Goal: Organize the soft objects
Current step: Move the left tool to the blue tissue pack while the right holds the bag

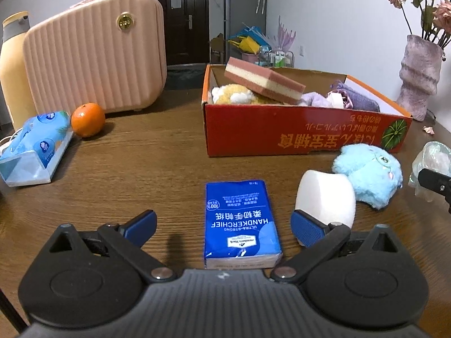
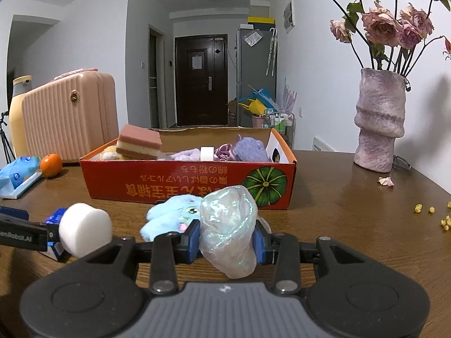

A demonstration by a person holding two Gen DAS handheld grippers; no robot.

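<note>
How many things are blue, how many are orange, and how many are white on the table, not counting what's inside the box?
Blue: 3 – handkerchief pack, tissue pack, fluffy blue toy
Orange: 1 – orange fruit
White: 1 – white sponge
Total: 5

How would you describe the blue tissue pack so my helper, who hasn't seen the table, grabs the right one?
Start at the red cardboard box on the wooden table. In front of it, nearer you, a flat dark blue handkerchief pack lies between the open left claw fingers. Unlike the bigger light blue tissue pack by the orange, it is small, dark, and printed HANDKERCHIEF.
</note>
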